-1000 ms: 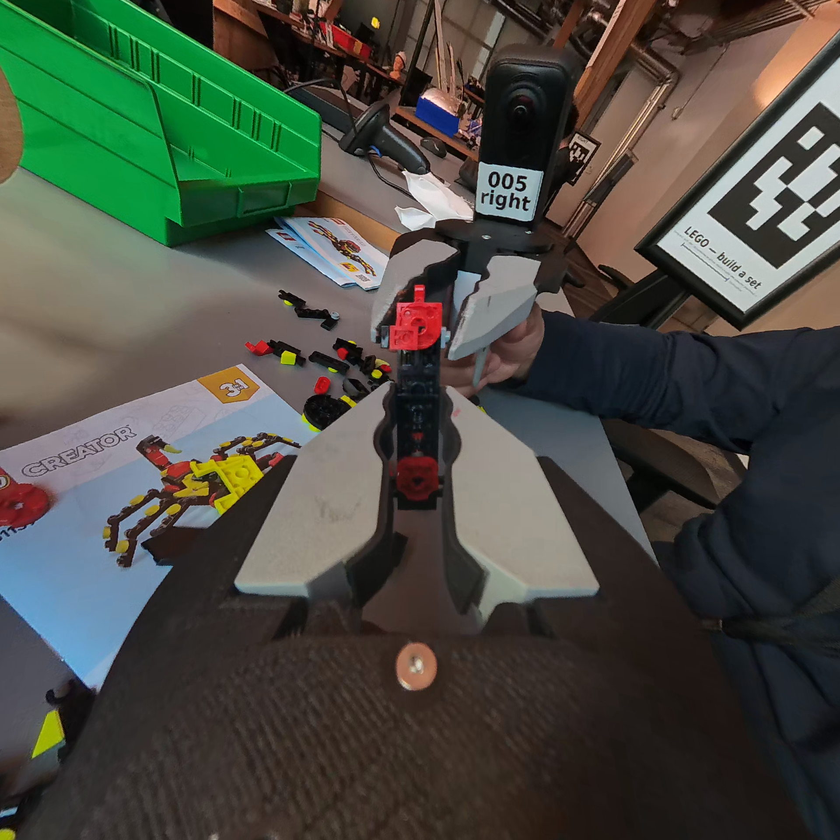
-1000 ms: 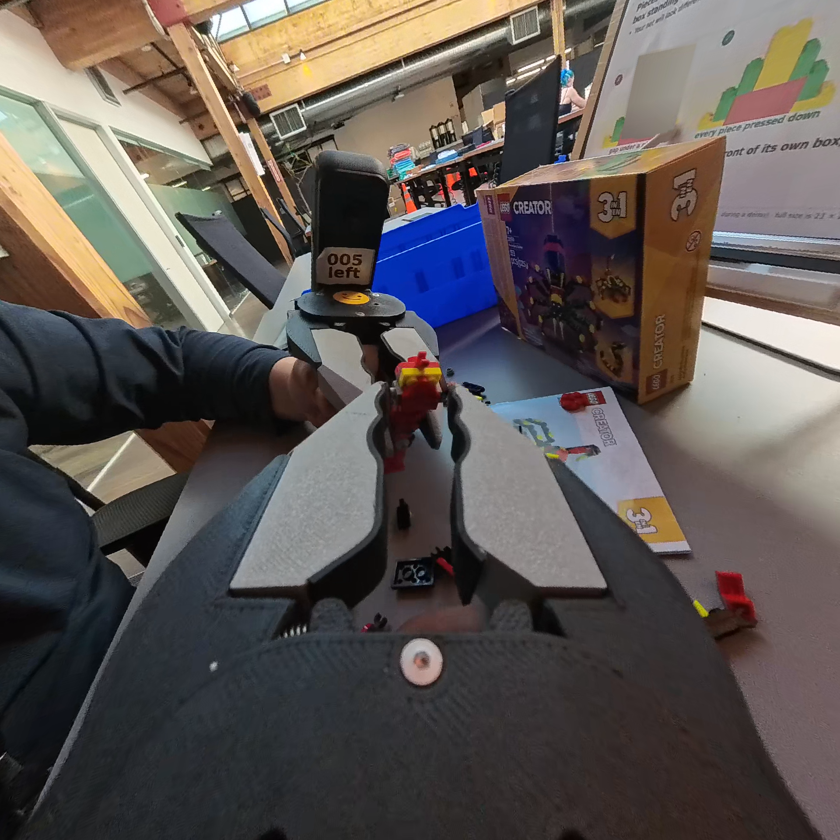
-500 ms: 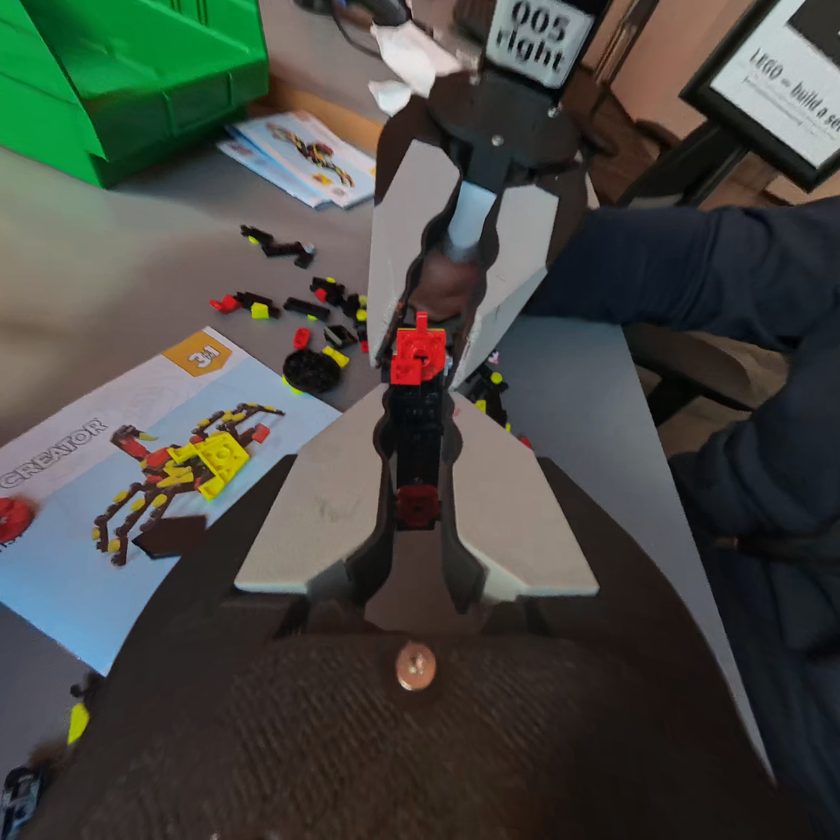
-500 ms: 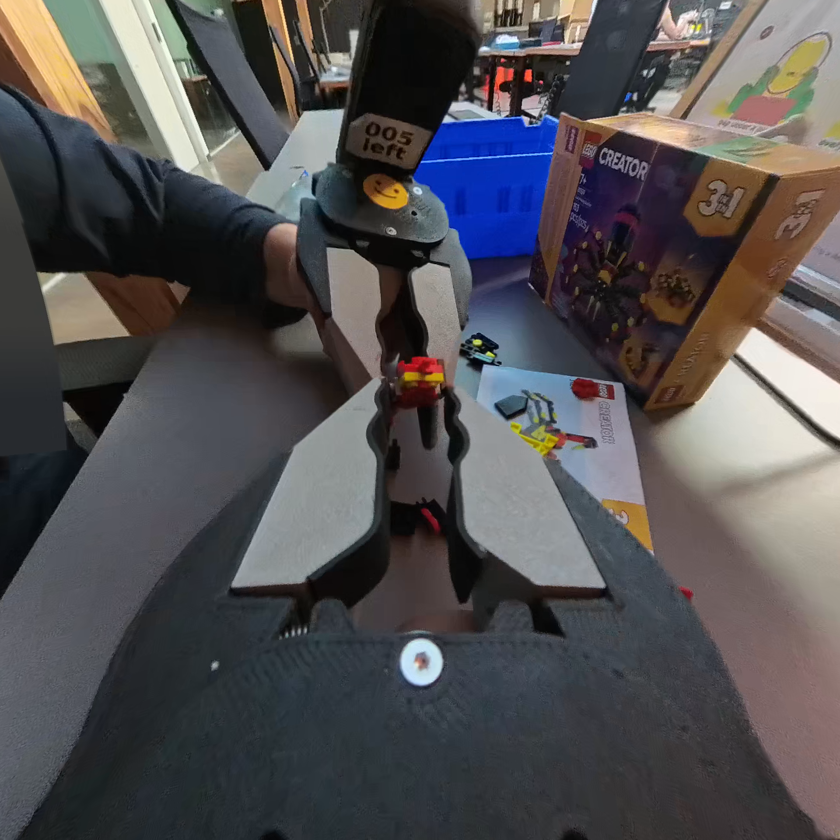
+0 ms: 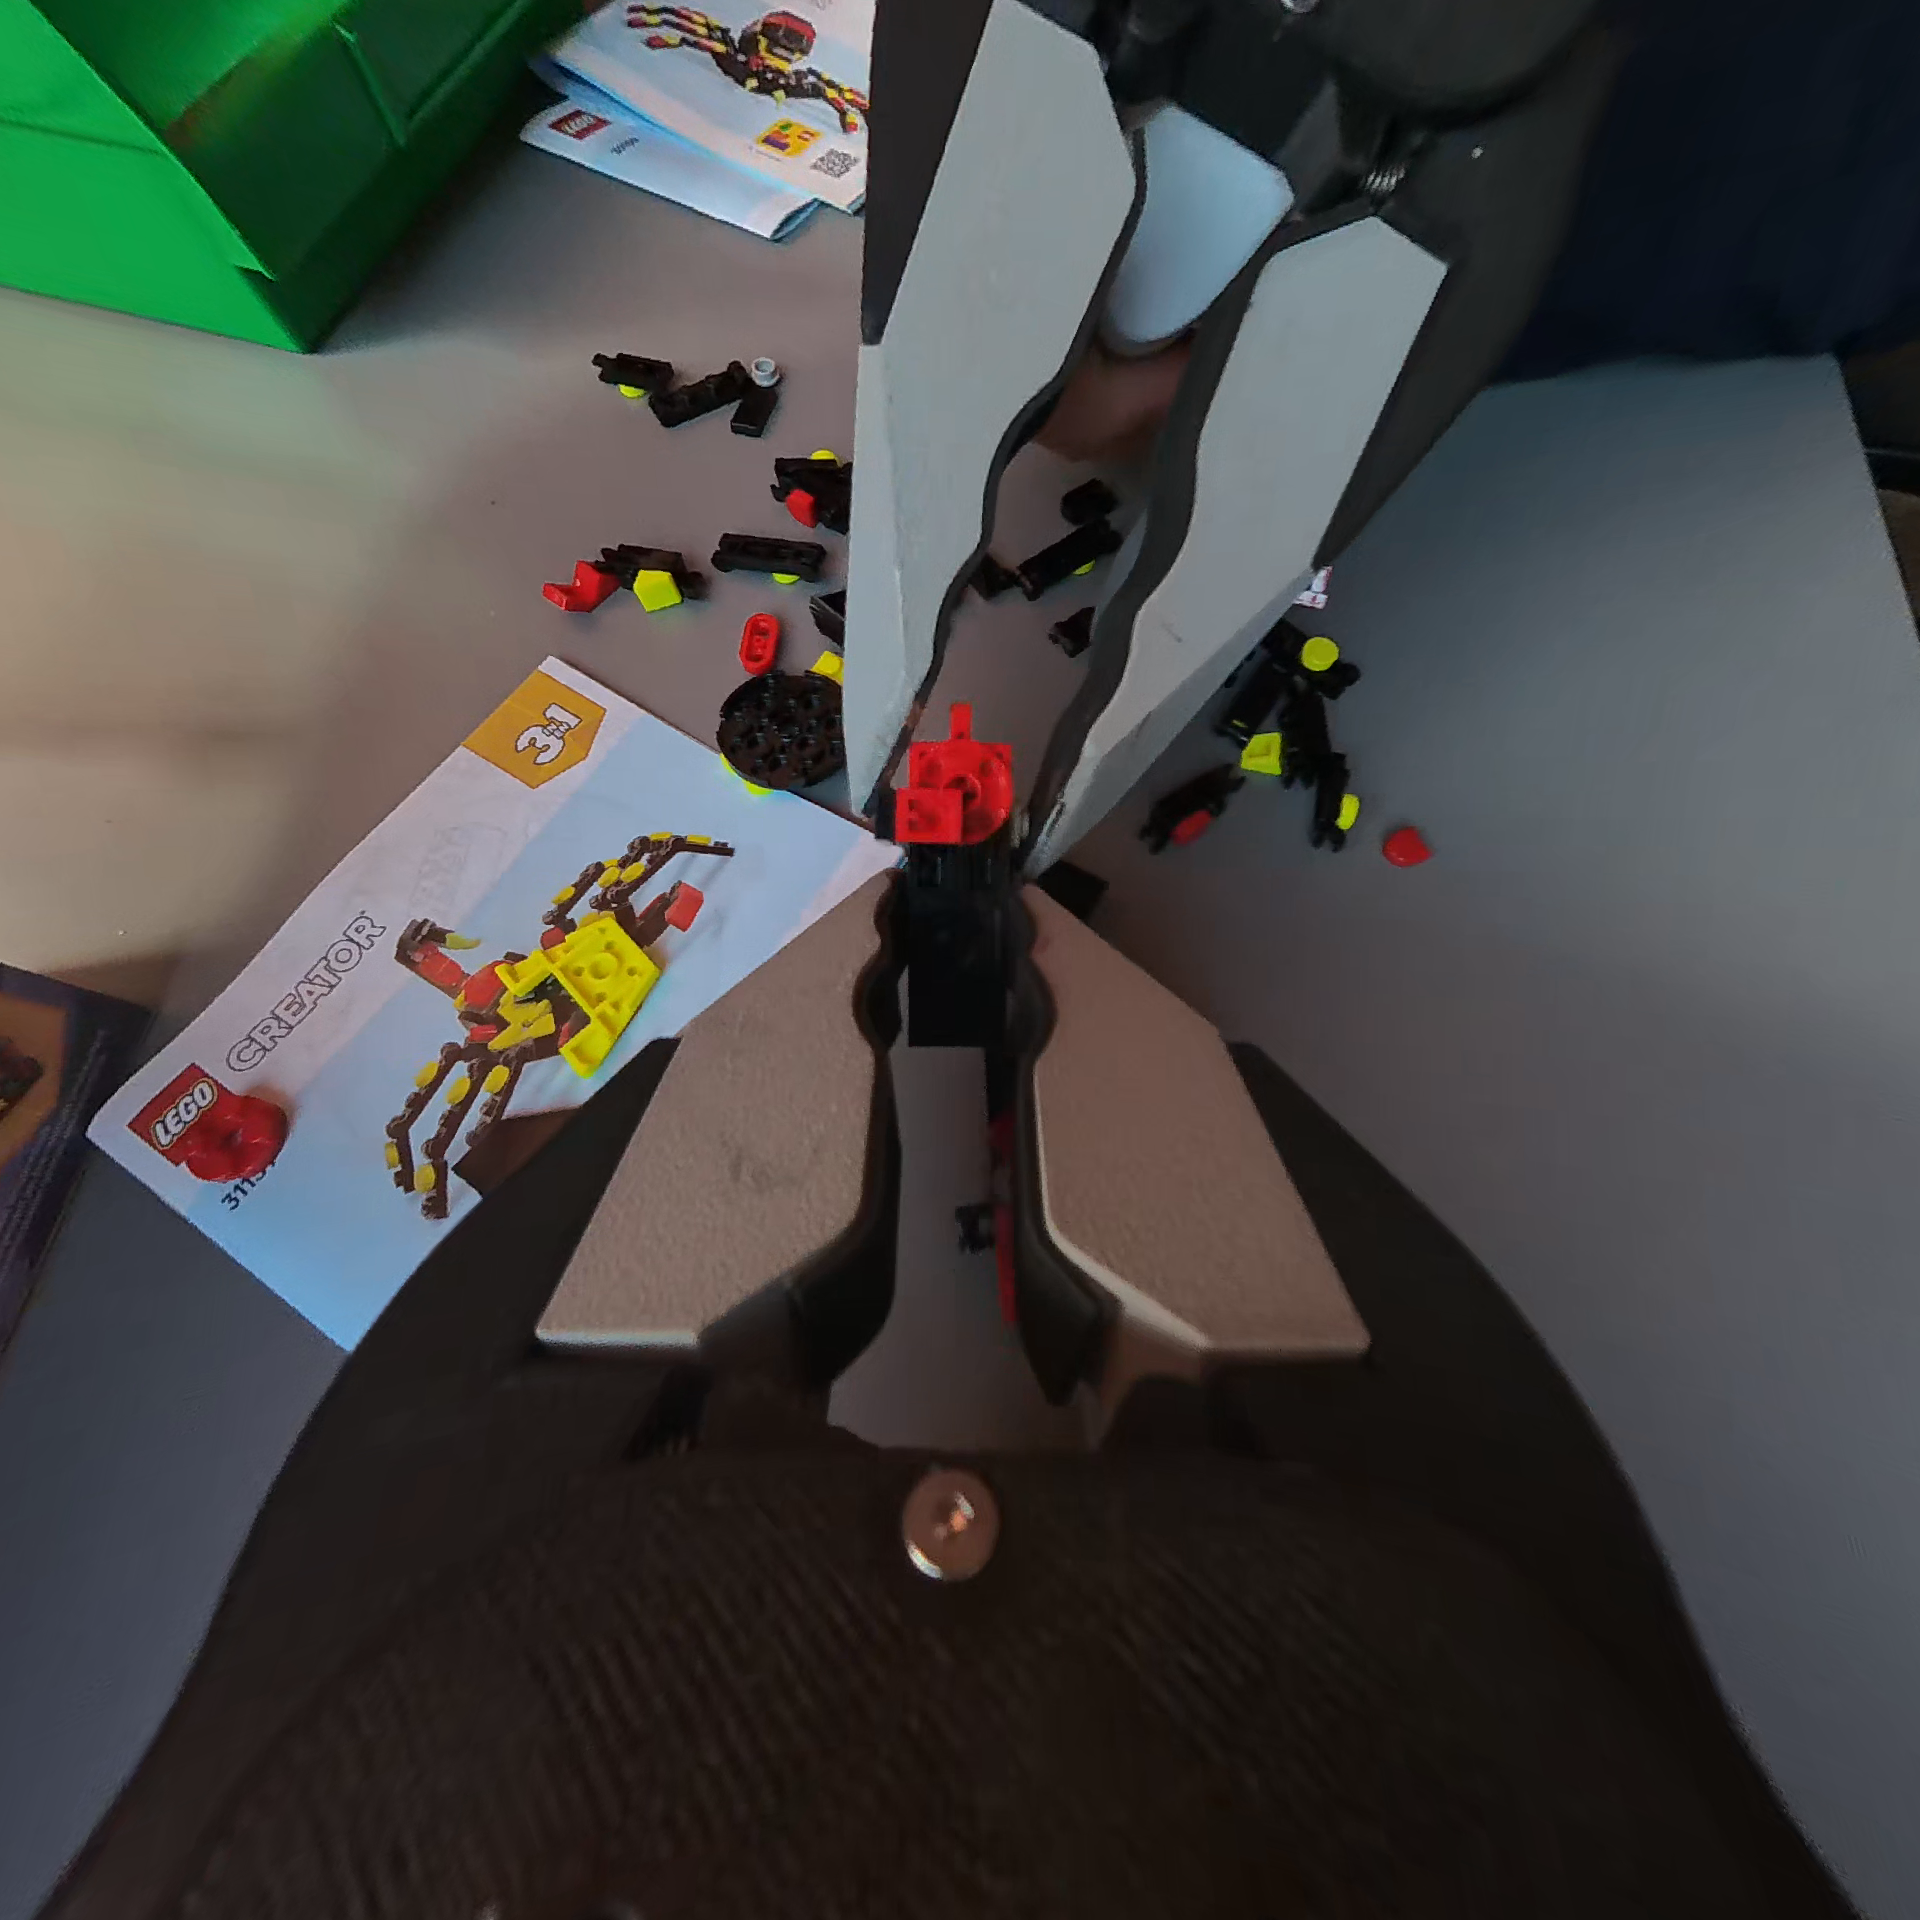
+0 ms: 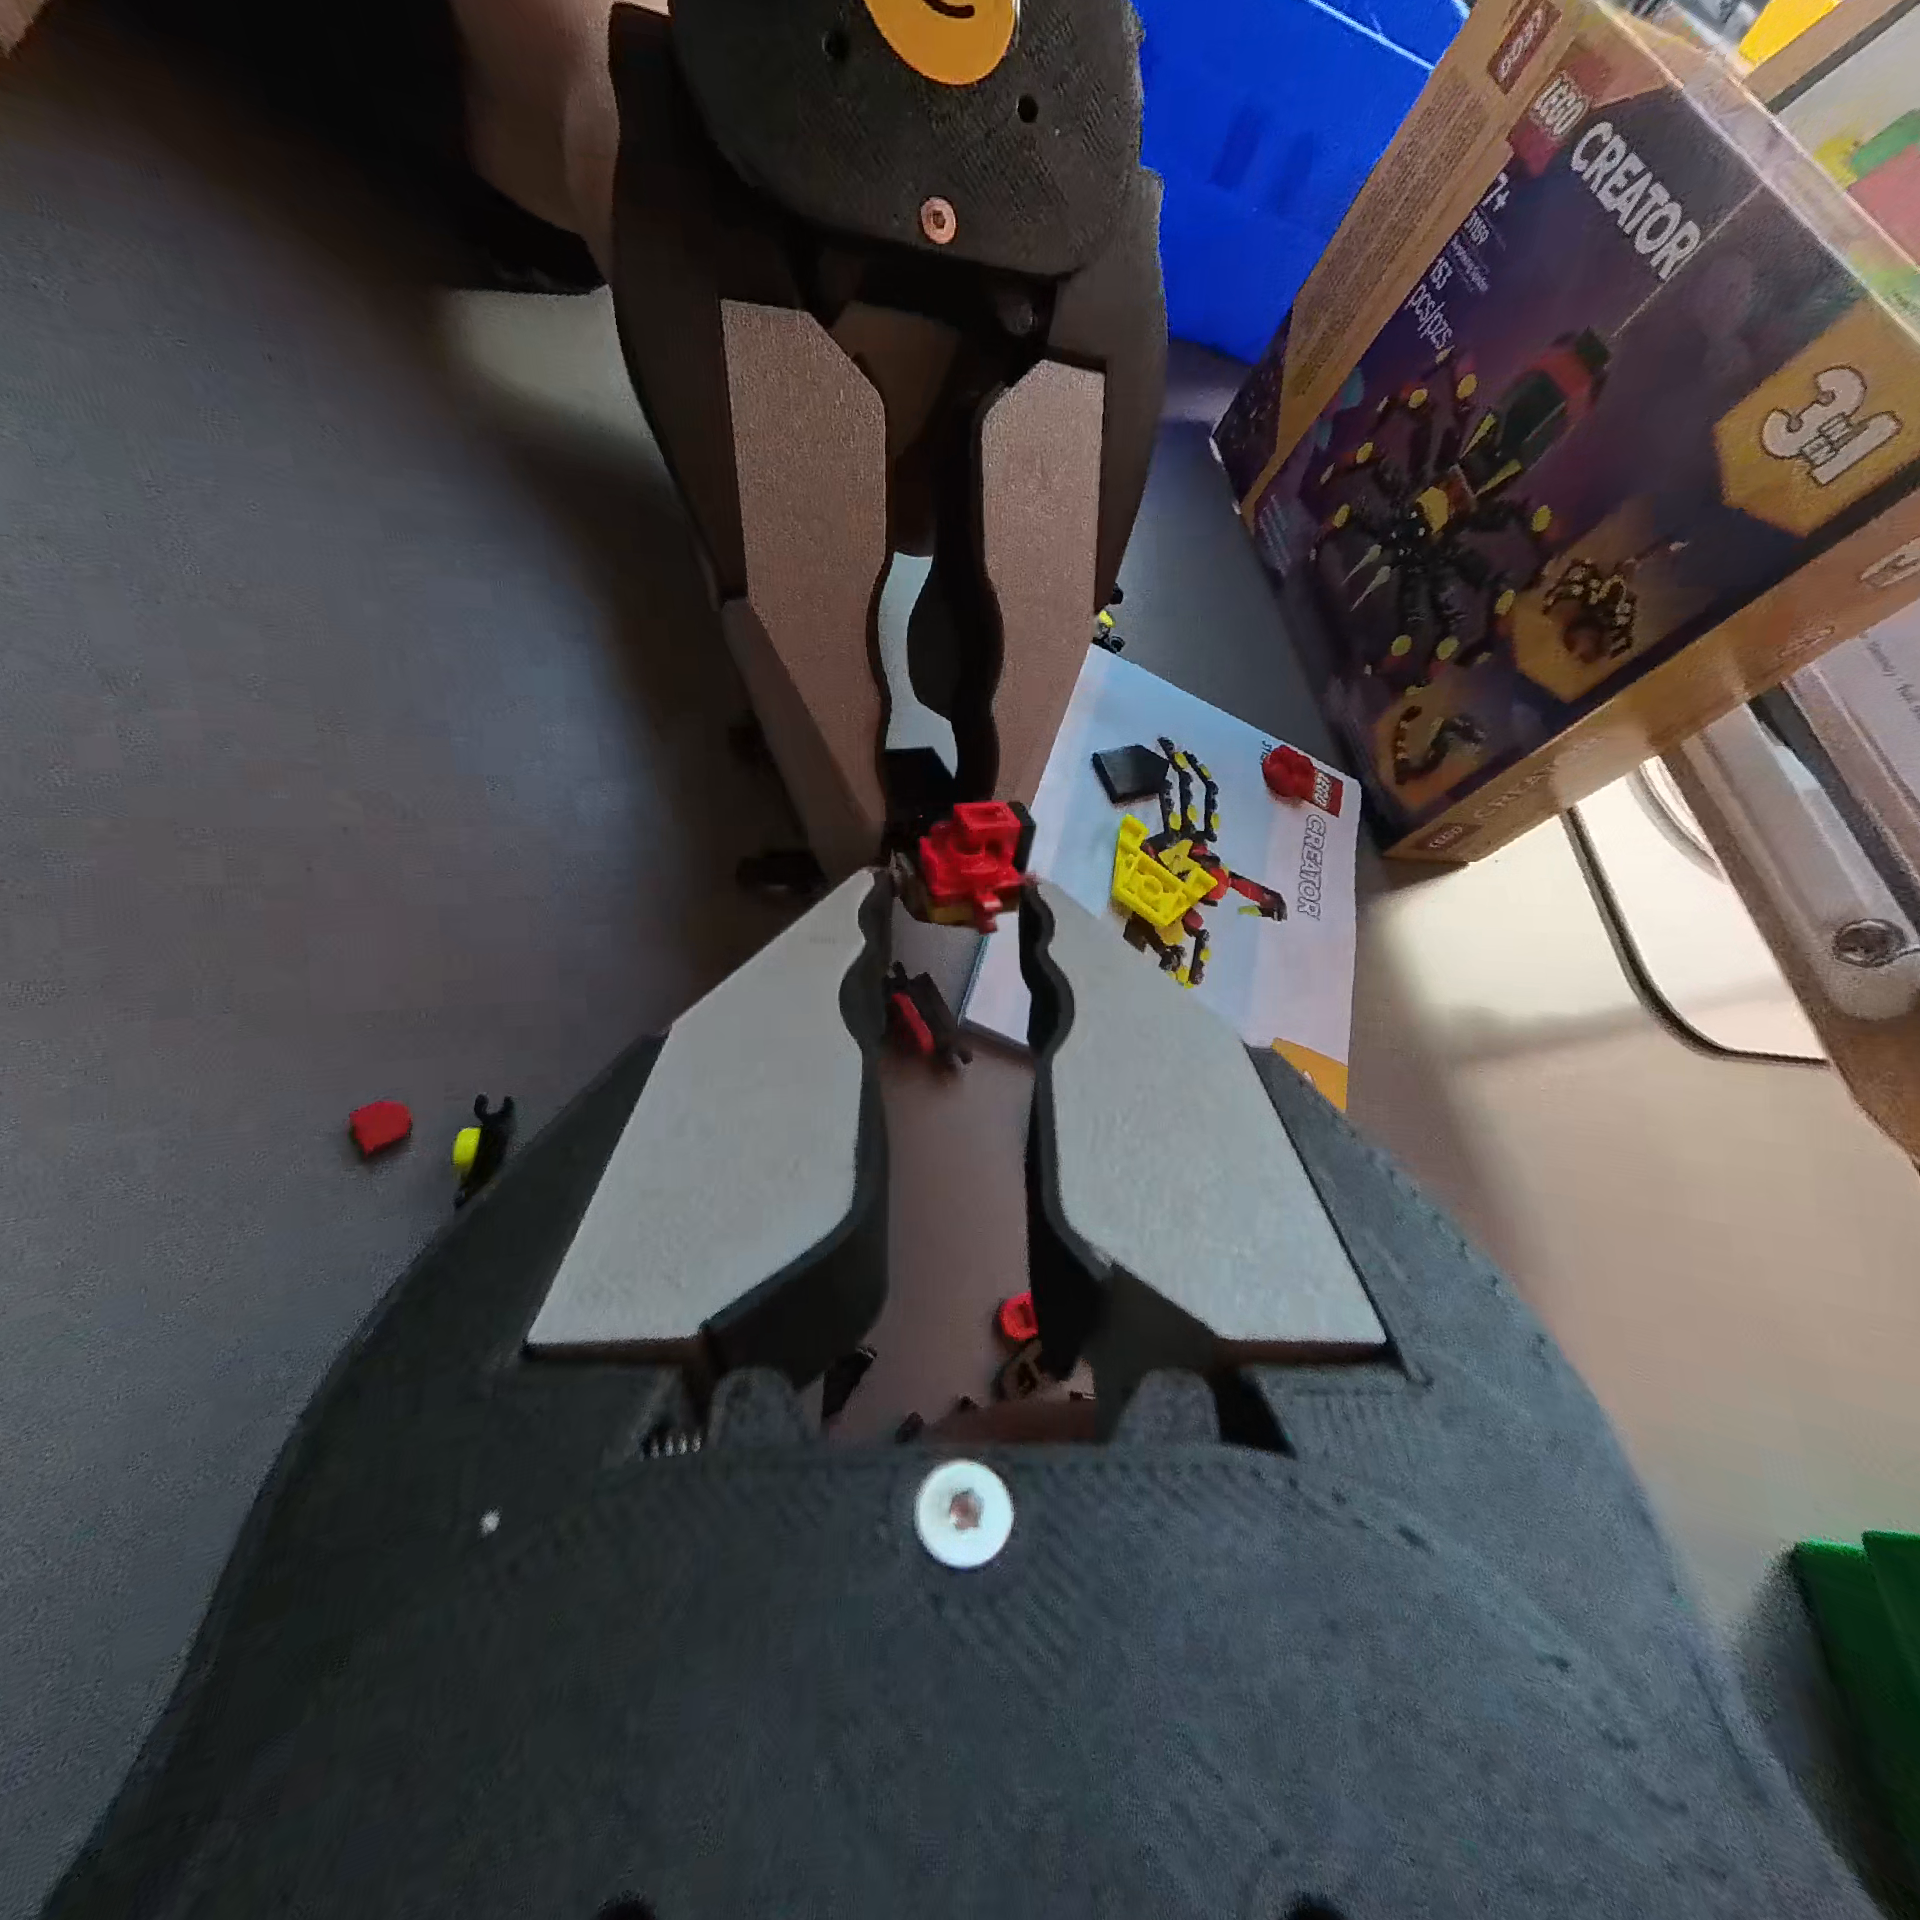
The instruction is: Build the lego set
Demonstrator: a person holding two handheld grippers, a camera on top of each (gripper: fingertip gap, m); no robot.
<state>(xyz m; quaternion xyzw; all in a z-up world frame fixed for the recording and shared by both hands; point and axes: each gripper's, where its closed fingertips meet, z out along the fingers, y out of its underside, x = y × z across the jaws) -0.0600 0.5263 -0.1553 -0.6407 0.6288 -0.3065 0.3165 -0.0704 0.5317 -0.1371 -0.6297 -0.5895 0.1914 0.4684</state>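
Note:
My left gripper (image 5: pixel 956 904) is shut on a small lego assembly (image 5: pixel 956 779), a black body with red pieces at its far end, held above the grey table (image 5: pixel 1558 1039). My right gripper (image 5: pixel 956 826) comes in from the far side, tip to tip with the left. Its fingers stand a little apart on either side of the red end; I cannot tell whether they touch it. In the right wrist view the assembly (image 6: pixel 971 847) shows red and yellow just beyond my right gripper (image 6: pixel 951 904), with the left gripper (image 6: pixel 945 810) behind it.
An instruction booklet (image 5: pixel 416 935) lies under the grippers, with a red piece (image 5: pixel 234 1138) on it. Loose black, red and yellow pieces (image 5: pixel 727 561) and a round black plate (image 5: pixel 779 727) are scattered beyond. A green bin (image 5: pixel 208 156), the set's box (image 6: pixel 1558 416) and a blue bin (image 6: pixel 1268 135) stand around. The round black plate (image 5: pixel 779 727) is about 6 cm from both grippers' fingertips.
Both grippers have tilted down toward the table and closed in on each other. The right gripper's fingertips now flank the red end of the assembly. The left still grips it.

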